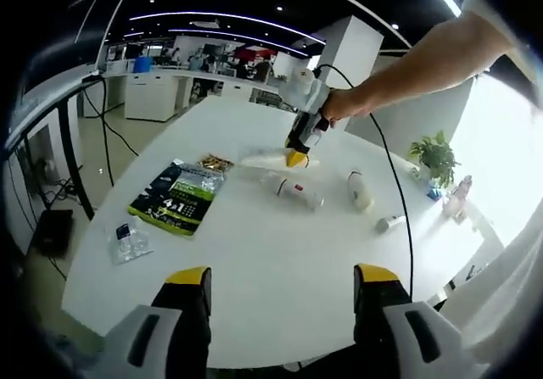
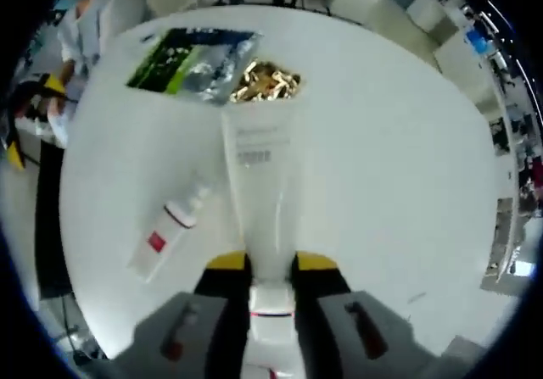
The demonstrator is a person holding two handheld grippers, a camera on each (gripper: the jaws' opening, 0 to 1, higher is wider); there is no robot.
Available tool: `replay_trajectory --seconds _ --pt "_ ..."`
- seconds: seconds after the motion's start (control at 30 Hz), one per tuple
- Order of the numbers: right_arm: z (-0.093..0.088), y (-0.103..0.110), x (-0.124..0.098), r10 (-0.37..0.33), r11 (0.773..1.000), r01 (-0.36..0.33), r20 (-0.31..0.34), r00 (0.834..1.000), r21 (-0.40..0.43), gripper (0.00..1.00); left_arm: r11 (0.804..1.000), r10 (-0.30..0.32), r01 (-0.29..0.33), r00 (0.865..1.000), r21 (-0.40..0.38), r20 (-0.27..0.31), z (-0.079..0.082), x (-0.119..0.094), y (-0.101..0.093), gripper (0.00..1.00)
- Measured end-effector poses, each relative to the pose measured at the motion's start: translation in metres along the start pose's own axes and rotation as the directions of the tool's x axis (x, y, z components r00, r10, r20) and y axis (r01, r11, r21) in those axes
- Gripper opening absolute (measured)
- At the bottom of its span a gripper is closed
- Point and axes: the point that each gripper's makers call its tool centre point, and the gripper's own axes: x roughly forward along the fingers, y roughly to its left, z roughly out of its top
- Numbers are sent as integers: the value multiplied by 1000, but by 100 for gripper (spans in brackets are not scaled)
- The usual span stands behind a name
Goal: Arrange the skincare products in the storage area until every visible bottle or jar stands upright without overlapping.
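My right gripper (image 2: 271, 264) is shut on a long white tube (image 2: 259, 184) near its cap end, and the tube lies flat on the white table (image 2: 390, 158), pointing away. In the left gripper view a hand holds that gripper (image 1: 297, 154) over the same tube (image 1: 259, 154). A white bottle with a red label (image 2: 161, 239) lies on its side left of the tube (image 1: 299, 191). Another white bottle (image 1: 361, 191) and a small grey tube (image 1: 390, 223) also lie flat. My left gripper (image 1: 282, 279) hovers open near the table's front edge, holding nothing.
A green and black packet (image 1: 178, 197) lies at the left with gold sachets (image 1: 215, 163) beside it (image 2: 267, 82). A small clear bag (image 1: 129, 240) sits near the left edge. A potted plant (image 1: 436, 154) and a pink bottle (image 1: 459, 194) stand far right. A cable (image 1: 399, 201) crosses the table.
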Motion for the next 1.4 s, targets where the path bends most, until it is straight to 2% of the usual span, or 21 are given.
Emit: replay_trajectory --seconds 0.13,0.3,0.47,0.5,0.57,0.6,0.63,0.67,0.7,0.8,0.83,0.87,0.9,0.97,1.03,1.07,1.1,1.2,1.3,1.33,1.4 --pt "-9 -3 -8 -14 997 11 34 999 71 16 1000 1 -2 1000 9 7 2 -1 -1 67" --pt "-16 0 -26 -45 984 23 124 991 174 16 1000 0 0 1000 10 9 3 0 -2 67" --pt "-14 15 -39 -57 967 -3 227 972 254 16 1000 -12 12 1000 19 11 8 5 -9 67" --pt "-13 20 -43 -58 959 -19 258 964 284 16 1000 -17 16 1000 22 13 9 8 -11 67" --pt "-11 29 -51 -74 941 -38 313 947 336 15 999 -25 25 1000 30 12 10 11 -16 67" --pt "-7 37 -56 -65 927 -79 365 929 366 15 999 -27 27 1000 40 9 10 12 -20 67" --pt "-5 45 -62 -81 909 -108 423 902 403 15 999 -25 25 1000 48 12 11 14 -23 67" --pt "-6 49 -64 -84 903 -117 438 895 412 15 999 -22 21 1000 49 14 12 15 -25 67" --pt "-3 57 -69 -82 889 -156 483 872 431 15 999 -18 17 1000 43 16 13 17 -28 67" --pt "-7 71 -75 -81 879 -188 524 848 439 15 999 -11 10 1000 39 22 16 17 -37 67" --pt "-7 75 -78 -81 877 -200 546 834 436 15 999 -7 5 999 47 33 18 16 -40 67" --pt "-6 79 -82 -95 870 -216 582 808 442 15 998 0 -2 999 56 42 19 17 -45 67" --pt "-7 80 -83 -99 868 -220 590 802 444 15 998 0 -3 999 57 42 18 17 -46 66" --pt "-8 90 -89 -93 842 -283 639 764 460 15 998 0 -2 999 60 46 16 19 -56 66" --pt "-12 94 -94 -110 838 -282 652 750 466 15 998 -8 5 999 61 44 13 22 -63 66" --pt "-15 100 -104 -125 832 -301 687 716 466 15 995 -38 34 999 92 36 8 32 -79 66" --pt "-20 103 -111 -139 838 -295 702 699 459 15 994 -44 41 999 102 31 7 35 -84 66" --pt "-36 110 -124 -162 830 -296 711 685 473 15 990 -73 69 997 125 28 4 46 -102 66" --pt "-50 115 -133 -182 814 -306 718 672 493 15 987 -105 98 993 126 50 4 55 -117 66" --pt "-54 117 -136 -179 813 -313 722 668 491 15 987 -125 116 989 116 79 7 57 -124 66" --pt "-60 120 -138 -182 810 -318 728 661 492 15 987 -131 121 987 105 96 8 58 -129 66"
